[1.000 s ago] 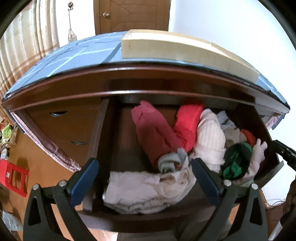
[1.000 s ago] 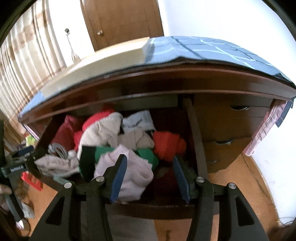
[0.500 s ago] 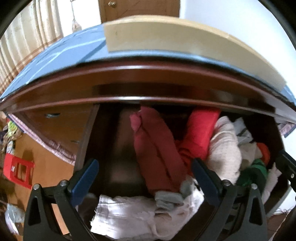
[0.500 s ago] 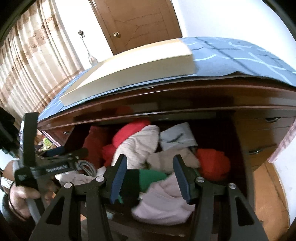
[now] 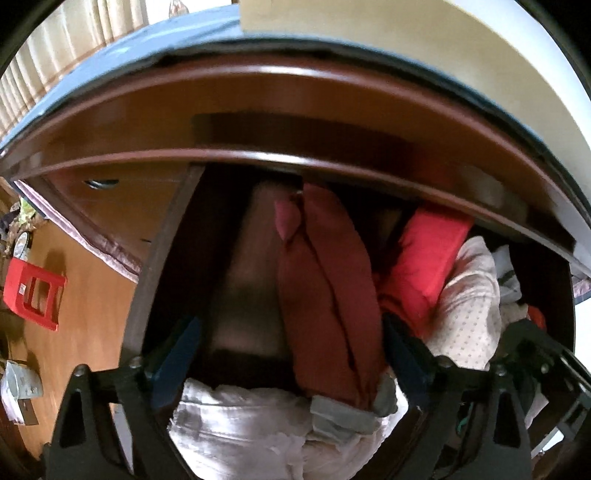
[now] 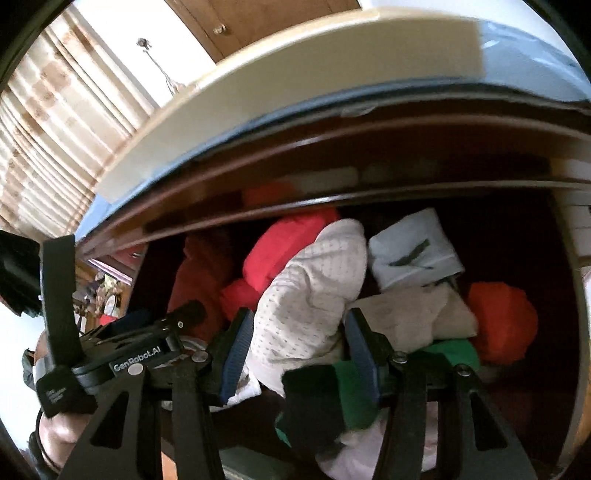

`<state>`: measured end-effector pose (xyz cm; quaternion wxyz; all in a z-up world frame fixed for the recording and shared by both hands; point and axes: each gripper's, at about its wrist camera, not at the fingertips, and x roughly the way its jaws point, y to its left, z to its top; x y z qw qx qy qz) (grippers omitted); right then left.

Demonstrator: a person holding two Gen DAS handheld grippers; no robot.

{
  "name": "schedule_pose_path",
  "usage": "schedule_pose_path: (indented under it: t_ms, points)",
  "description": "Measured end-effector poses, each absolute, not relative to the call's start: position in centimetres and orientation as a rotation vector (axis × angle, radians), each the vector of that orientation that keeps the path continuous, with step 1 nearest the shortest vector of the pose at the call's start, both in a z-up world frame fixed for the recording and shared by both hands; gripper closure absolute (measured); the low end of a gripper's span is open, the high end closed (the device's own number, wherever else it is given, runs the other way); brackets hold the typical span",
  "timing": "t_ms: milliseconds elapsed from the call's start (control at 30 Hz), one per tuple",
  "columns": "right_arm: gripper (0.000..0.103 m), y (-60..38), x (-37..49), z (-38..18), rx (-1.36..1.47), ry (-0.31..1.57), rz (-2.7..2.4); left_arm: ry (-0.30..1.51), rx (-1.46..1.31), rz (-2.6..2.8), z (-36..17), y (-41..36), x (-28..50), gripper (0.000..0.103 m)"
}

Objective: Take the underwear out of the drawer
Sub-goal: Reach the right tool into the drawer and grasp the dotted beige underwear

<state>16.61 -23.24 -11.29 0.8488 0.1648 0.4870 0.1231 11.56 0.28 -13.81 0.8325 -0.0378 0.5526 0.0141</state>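
Left tongs [image 5: 291,354] closing astride the maroon garment [image 5: 328,302] in the drawer [image 5: 147,295], pads not pressing yet; right tongs [image 6: 295,350] half-open, empty: pinch one fold only, lift straight.

So the dresser's top has a blue cover [image 5: 122,55] with a flat cream board [image 6: 280,88] lying on it. Behind the dresser there's a striped beige curtain [image 6: 55,122] and a wooden door [image 6: 258,22]. Down on the wood floor left of the dresser sits a small red plastic stool [image 5: 33,291].
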Motion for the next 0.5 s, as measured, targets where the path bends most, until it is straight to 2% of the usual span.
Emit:
schedule_pose_path:
  t_ms: [300, 500]
  points:
    - [0.048, -21.6, 18.9, -13.2, 0.335, 1.147, 0.217, 1.201, -0.053, 0.009, -14.2, -0.3, 12.1, 0.014]
    - [0.048, -19.9, 19.9, -14.1, 0.259, 1.193, 0.166, 1.200, -0.031, -0.002, -14.2, -0.5, 12.1, 0.022]
